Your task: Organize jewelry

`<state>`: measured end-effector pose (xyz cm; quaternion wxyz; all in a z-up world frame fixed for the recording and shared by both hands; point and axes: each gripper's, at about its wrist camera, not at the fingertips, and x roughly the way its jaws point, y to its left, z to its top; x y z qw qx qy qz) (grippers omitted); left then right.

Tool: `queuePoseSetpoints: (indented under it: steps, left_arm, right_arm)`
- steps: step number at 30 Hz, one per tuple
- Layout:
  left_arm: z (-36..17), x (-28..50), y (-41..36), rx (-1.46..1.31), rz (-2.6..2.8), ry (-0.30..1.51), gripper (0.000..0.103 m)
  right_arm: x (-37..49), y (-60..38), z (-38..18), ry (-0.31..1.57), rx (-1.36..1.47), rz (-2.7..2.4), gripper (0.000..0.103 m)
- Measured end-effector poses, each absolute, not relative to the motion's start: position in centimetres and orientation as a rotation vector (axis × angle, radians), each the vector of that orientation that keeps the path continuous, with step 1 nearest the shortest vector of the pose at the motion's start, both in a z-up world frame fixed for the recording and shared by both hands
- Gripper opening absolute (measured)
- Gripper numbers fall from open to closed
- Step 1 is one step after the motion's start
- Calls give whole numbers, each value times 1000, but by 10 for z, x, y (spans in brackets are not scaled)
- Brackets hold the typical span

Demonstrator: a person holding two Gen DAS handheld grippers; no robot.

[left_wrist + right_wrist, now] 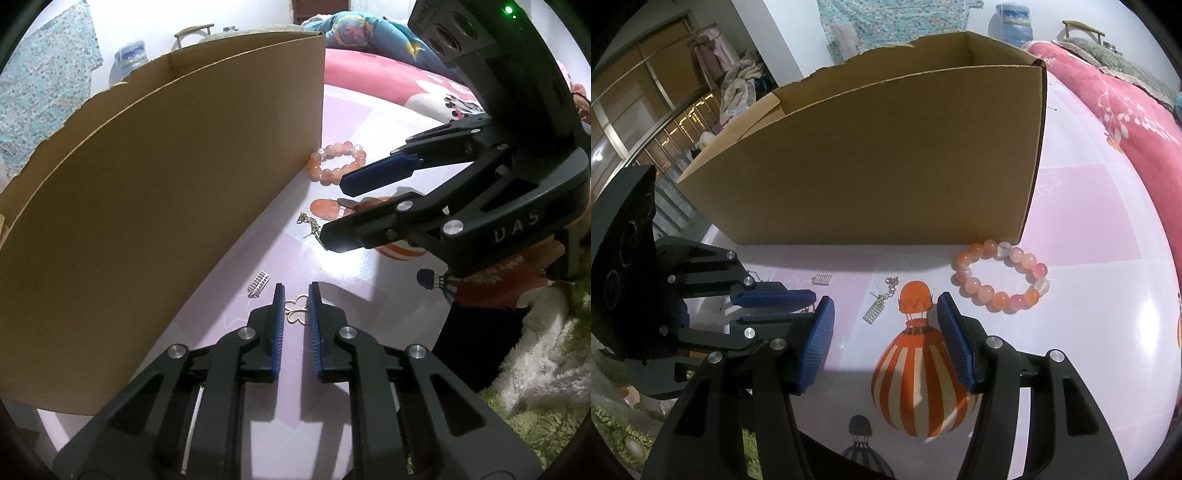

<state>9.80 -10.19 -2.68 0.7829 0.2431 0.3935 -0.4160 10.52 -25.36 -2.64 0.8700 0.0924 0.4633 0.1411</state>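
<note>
A gold butterfly-shaped earring (296, 310) lies on the pink table between the tips of my left gripper (296, 291), whose jaws stand narrowly apart around it without touching. A small silver abacus charm (259, 283) lies just to its left by the cardboard box (155, 206). My right gripper (886, 317) is open above the table, over a silver earring with a chain (881, 301). An orange-pink bead bracelet (1003, 275) lies to the right by the box corner; it also shows in the left wrist view (338, 164).
The open cardboard box (886, 158) stands along the far side of the table. The tablecloth shows an orange striped balloon print (919, 380). A pink bed (1126, 118) lies behind and a fluffy rug (535, 369) beside the table.
</note>
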Motion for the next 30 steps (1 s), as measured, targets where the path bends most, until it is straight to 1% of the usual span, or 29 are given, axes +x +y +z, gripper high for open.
queuePoseSetpoints:
  steps: [6, 7, 8, 19, 26, 28, 30]
  left_arm:
    - [-26, 97, -99, 500, -881, 850, 12]
    - [-26, 96, -98, 496, -879, 849, 9]
    - [-25, 97, -97, 488, -879, 855, 0]
    - [-25, 99, -84, 425, -825, 885, 0]
    - [-24, 101, -71, 368, -780, 897, 0]
    - [-24, 101, -69, 354, -775, 898, 0]
    - [-23, 100, -66, 344, -774, 896, 0]
  right_arm:
    - [104, -256, -25, 967, 194, 289, 57]
    - [104, -256, -25, 967, 193, 287, 57]
    - [104, -256, -24, 967, 192, 286, 57]
    - [109, -236, -28, 989, 118, 258, 56]
    - [119, -222, -30, 992, 71, 192, 36]
    - [122, -219, -30, 993, 45, 169, 28]
    - [124, -217, -30, 994, 38, 157, 25]
